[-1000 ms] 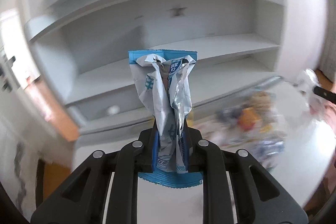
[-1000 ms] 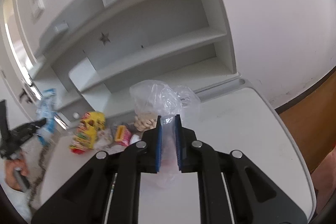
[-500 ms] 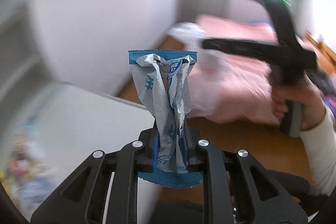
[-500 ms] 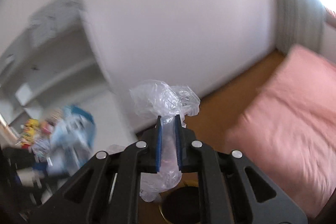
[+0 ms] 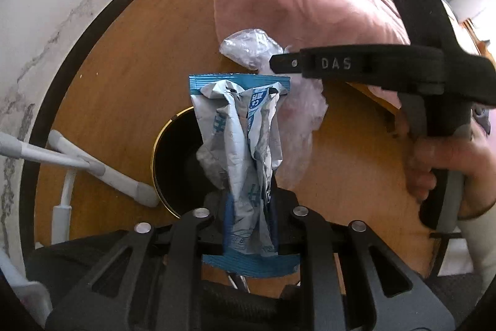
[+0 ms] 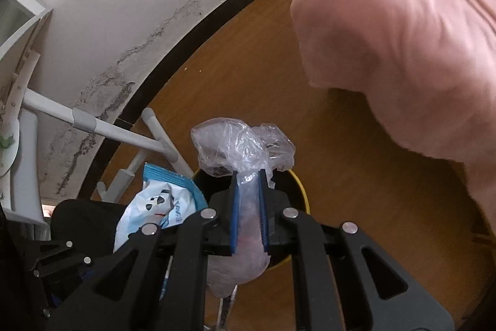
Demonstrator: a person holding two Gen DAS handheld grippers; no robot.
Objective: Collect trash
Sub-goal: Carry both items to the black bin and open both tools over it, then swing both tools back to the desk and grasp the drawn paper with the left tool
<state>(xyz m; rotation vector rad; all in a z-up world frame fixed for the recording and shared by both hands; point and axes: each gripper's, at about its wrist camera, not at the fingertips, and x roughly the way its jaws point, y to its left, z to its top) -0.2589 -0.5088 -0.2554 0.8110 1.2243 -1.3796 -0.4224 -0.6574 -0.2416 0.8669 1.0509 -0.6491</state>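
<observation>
We are clamping a crumpled blue-and-white wrapper (image 5: 240, 151) in the left hand-held gripper (image 5: 249, 214), its fingers closed on the lower half. The right hand-held gripper (image 6: 248, 207) is pinching a clear plastic bag (image 6: 241, 145) at its bunched neck. Both pieces are looking light, soft and slippery, so we judge that gripping gathered folds is holding best. Beyond them, a dark bin with a gold rim (image 5: 173, 163) is waiting on the wooden floor (image 5: 124, 67). A second ago we were facing shelves; now both pieces are hanging over the bin.
</observation>
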